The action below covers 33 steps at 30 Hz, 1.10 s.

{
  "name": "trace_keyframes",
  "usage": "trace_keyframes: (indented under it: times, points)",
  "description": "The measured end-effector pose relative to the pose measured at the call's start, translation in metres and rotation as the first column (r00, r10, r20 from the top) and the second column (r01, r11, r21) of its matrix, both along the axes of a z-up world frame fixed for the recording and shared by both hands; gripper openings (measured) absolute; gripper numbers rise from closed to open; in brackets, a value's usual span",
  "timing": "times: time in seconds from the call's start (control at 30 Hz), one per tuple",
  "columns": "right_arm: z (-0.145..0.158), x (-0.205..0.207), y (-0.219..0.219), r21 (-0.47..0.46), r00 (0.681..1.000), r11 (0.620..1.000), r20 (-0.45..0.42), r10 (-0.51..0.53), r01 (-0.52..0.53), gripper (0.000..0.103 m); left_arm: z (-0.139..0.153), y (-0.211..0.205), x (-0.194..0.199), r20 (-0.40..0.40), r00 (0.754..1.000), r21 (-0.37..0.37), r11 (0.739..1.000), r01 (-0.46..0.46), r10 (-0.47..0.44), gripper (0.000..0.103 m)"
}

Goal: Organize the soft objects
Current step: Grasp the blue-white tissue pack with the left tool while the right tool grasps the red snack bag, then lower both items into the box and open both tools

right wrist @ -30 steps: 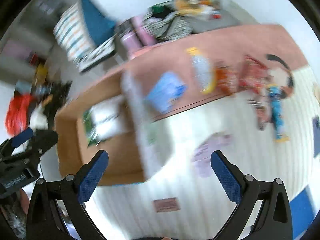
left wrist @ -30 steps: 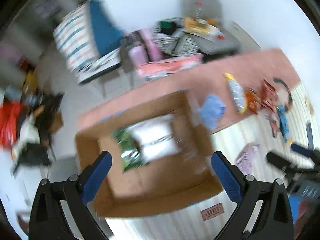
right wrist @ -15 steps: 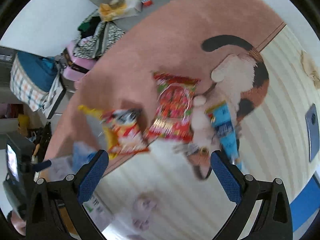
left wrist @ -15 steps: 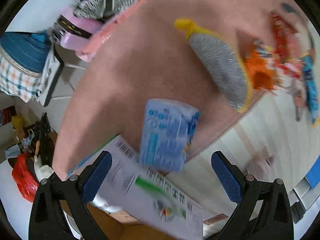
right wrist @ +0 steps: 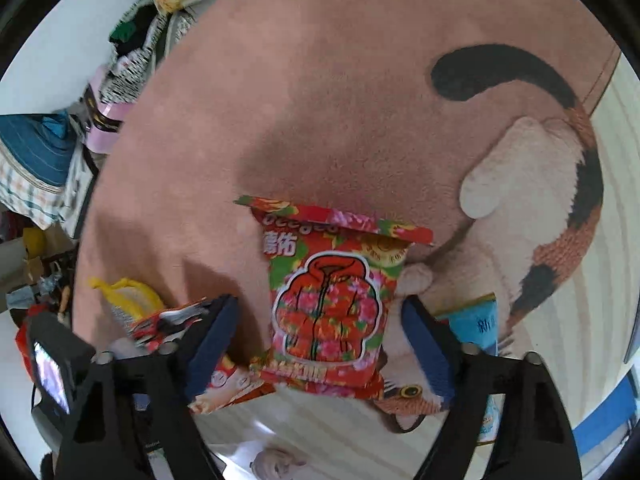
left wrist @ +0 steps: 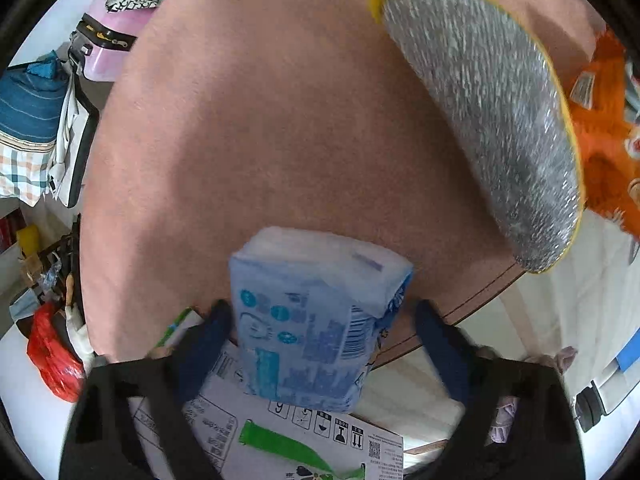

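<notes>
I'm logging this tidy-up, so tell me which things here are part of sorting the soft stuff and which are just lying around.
Part of the job:
- blue tissue pack, between the open left gripper fingers
- red snack bag, between the open right gripper fingers
- grey and yellow scrubbing pad
- orange packet
- cardboard box

Lying about:
- pink rug
- red plastic bag
- pink case

Bare rug beyond tissue pack.
</notes>
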State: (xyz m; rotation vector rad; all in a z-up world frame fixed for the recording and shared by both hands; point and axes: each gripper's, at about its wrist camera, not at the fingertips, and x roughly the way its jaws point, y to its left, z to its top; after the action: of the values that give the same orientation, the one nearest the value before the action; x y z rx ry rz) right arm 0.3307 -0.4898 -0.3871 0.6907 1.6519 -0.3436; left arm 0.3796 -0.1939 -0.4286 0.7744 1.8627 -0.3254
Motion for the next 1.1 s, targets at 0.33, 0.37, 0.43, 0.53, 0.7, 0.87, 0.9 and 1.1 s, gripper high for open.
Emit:
trace_keyframes:
  times: [0.33, 0.37, 0.43, 0.53, 0.7, 0.87, 0.9, 1.1]
  points:
    - [0.016, 0.007, 0.023, -0.111, 0.999, 0.992, -0.008, 0.052, -0.053, 0.048, 0.035, 0.009, 0.002, 0.033, 0.983, -0.117, 0.978, -0.175, 0.18, 0.044]
    - [0.024, 0.006, 0.028, -0.115, 0.998, 0.991, 0.009, 0.063, -0.061, 0.048, 0.046, 0.011, 0.003, 0.041, 0.979, -0.142, 0.971, -0.192, 0.199, 0.044]
    - [0.046, 0.004, 0.038, -0.116, 0.995, 0.99, 0.053, 0.084, -0.077, 0.047, 0.066, 0.016, 0.002, 0.065, 0.971, -0.186, 0.959, -0.215, 0.23, 0.044]
    - [0.084, -0.003, 0.063, -0.118, 0.982, 0.986, 0.13, 0.137, -0.122, 0.047, 0.11, 0.03, 0.001, 0.099, 0.949, -0.278, 0.924, -0.263, 0.299, 0.044]
    - [0.147, -0.018, 0.13, -0.101, 0.933, 0.963, 0.239, 0.268, -0.251, 0.047, 0.19, 0.08, -0.003, 0.176, 0.893, -0.401, 0.859, -0.319, 0.414, 0.044]
    - [0.191, -0.038, 0.23, -0.063, 0.866, 0.915, 0.302, 0.398, -0.398, 0.047, 0.233, 0.176, -0.035, 0.24, 0.821, -0.427, 0.816, -0.391, 0.519, 0.044]
    - [0.195, -0.044, 0.254, -0.057, 0.849, 0.9, 0.309, 0.428, -0.433, 0.047, 0.236, 0.187, -0.042, 0.245, 0.809, -0.425, 0.809, -0.406, 0.535, 0.044]
    - [0.189, -0.074, 0.371, -0.053, 0.773, 0.814, 0.283, 0.568, -0.579, 0.047, 0.215, 0.309, -0.085, 0.211, 0.703, -0.388, 0.719, -0.577, 0.679, 0.044]
